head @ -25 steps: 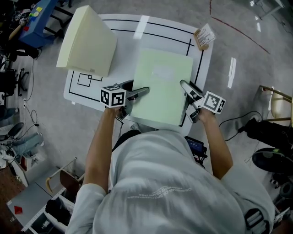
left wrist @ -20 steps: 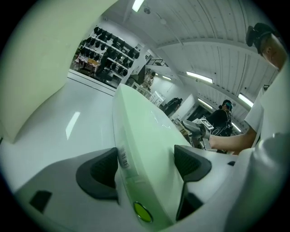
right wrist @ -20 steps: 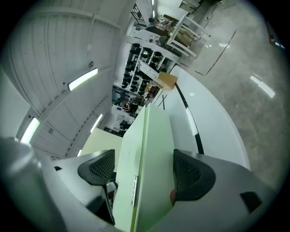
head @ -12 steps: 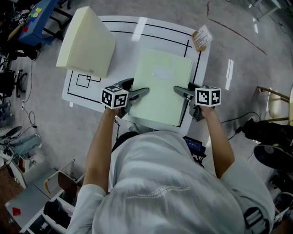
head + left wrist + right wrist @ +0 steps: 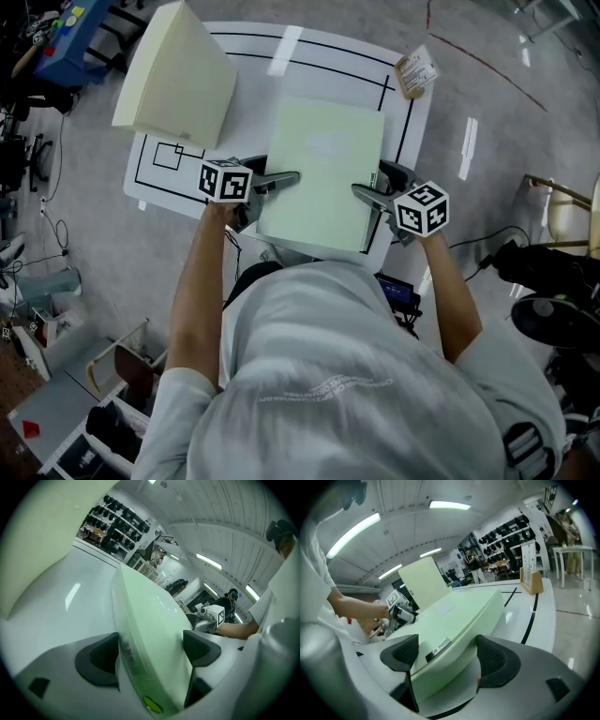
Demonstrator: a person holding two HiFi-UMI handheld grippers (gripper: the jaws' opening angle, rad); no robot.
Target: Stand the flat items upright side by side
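From where I stood, the pale green file box [image 5: 323, 173] lay in the middle of the white table [image 5: 328, 80], inside its black lines, with a gripper at each long side. The left gripper [image 5: 281, 176] straddled the box's left edge. Its jaws had just been opening and stood very wide. The edge, with its small label and green dot, sat between the pads [image 5: 101, 656], and I could not see them pressing on it. The right gripper [image 5: 370, 183] straddled the opposite edge, its jaws nearly as wide. The box sat aslant between them, one pad over the top face and the other beside the side wall, with no clamp that I could make out. From above, the lower jaw of each gripper was hidden under the box, so I could not tell whether either edge was raised off the table. A cream file box [image 5: 173, 80] stood upright at the table's far left corner, well apart from the green one, its top almost cut off by the frame. In the left gripper view it was only a blurred cream mass. A small card stand [image 5: 416, 72] sat at the far right corner, its print too small to read. The person's grey shirt [image 5: 347, 375] hid the table's near edge.
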